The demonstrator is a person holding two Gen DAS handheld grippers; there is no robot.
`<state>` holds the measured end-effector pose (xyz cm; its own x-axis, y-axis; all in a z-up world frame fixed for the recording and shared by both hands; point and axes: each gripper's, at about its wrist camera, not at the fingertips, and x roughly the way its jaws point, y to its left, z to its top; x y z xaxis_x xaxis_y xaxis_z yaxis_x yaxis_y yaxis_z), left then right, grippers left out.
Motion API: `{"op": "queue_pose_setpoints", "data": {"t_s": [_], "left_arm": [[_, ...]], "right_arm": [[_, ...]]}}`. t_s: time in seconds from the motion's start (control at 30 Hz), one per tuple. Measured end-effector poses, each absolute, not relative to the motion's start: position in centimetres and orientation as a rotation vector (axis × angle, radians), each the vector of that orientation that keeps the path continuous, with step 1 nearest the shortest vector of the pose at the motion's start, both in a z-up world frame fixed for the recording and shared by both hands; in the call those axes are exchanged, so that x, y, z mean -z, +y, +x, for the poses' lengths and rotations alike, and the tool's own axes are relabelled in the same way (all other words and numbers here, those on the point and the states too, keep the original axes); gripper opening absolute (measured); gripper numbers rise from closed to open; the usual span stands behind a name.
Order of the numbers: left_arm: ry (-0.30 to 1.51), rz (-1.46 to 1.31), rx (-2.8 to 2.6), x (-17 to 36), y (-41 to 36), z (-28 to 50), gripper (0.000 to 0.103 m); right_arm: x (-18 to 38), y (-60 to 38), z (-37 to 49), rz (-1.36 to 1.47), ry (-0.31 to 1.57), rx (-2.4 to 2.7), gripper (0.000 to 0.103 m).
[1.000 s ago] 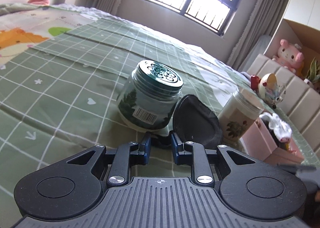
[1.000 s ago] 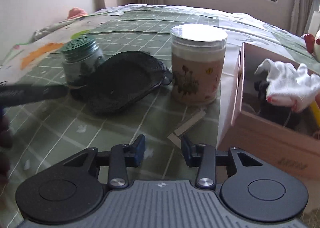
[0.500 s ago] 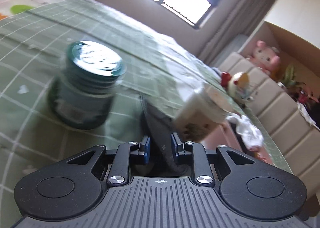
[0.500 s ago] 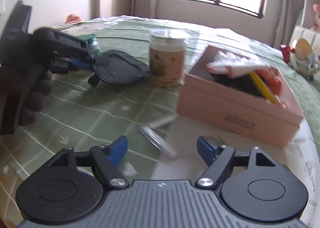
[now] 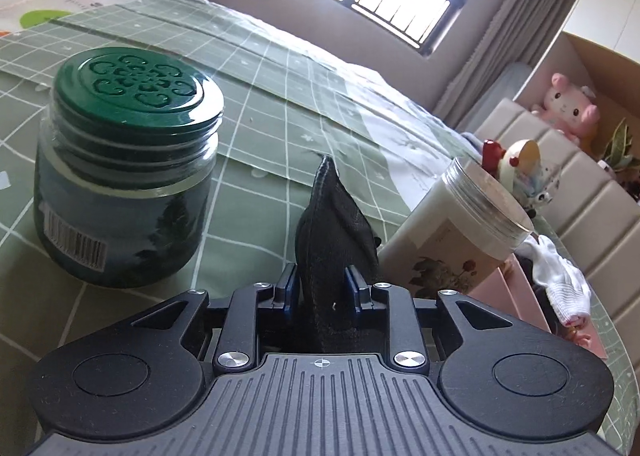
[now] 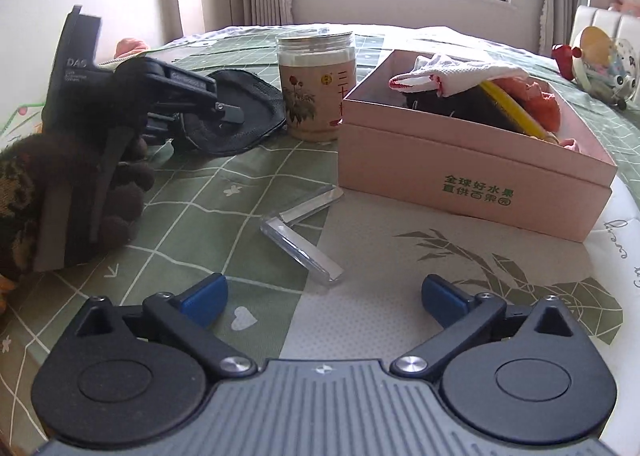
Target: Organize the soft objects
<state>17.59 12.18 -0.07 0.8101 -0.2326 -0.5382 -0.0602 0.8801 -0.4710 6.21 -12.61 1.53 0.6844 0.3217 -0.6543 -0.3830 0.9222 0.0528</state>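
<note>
**1 limp black pouch pinched, 1 box waiting**

Left wrist view: clamped by the left gripper (image 5: pixel 320 290) at its near edge, black mesh pouch (image 5: pixel 334 224) stood on edge between the blue pads, jaws nearly together on the fabric. Sagged and creased above the grip, so judged light, soft and floppy; held best by a rim fold, not the slack middle. Flanked by green-lidded jar (image 5: pixel 124 168) and floral canister (image 5: pixel 452 236).

Right wrist view: spread wide and holding nothing, right gripper (image 6: pixel 322 296) hovered over the bedspread (image 6: pixel 192 216). Seen lifted just beside the canister, left of the pink box (image 6: pixel 472 176), already stuffed with a white glove (image 6: pixel 452 72) and other soft things. Lay near: 2 clear plastic strips (image 6: pixel 300 240).
</note>
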Motion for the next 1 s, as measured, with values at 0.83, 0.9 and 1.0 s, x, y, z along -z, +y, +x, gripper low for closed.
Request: {"op": "queue_pose_setpoints", "data": {"t_s": [0.83, 0.9, 1.0], "left_arm": [[0.585, -0.46, 0.132, 0.5, 12.4, 15.9, 0.026], [0.583, -0.461, 0.13, 0.5, 12.4, 15.9, 0.026], [0.58, -0.464, 0.129, 0.6, 12.4, 15.8, 0.026]], "right_arm": [[-2.6, -11.0, 7.2, -0.148, 0.716, -0.248, 0.102], [-2.7, -11.2, 6.7, -0.176, 0.69, -0.216, 0.102], [-2.7, -11.1, 6.4, -0.186, 0.675, -0.192, 0.102]]}}
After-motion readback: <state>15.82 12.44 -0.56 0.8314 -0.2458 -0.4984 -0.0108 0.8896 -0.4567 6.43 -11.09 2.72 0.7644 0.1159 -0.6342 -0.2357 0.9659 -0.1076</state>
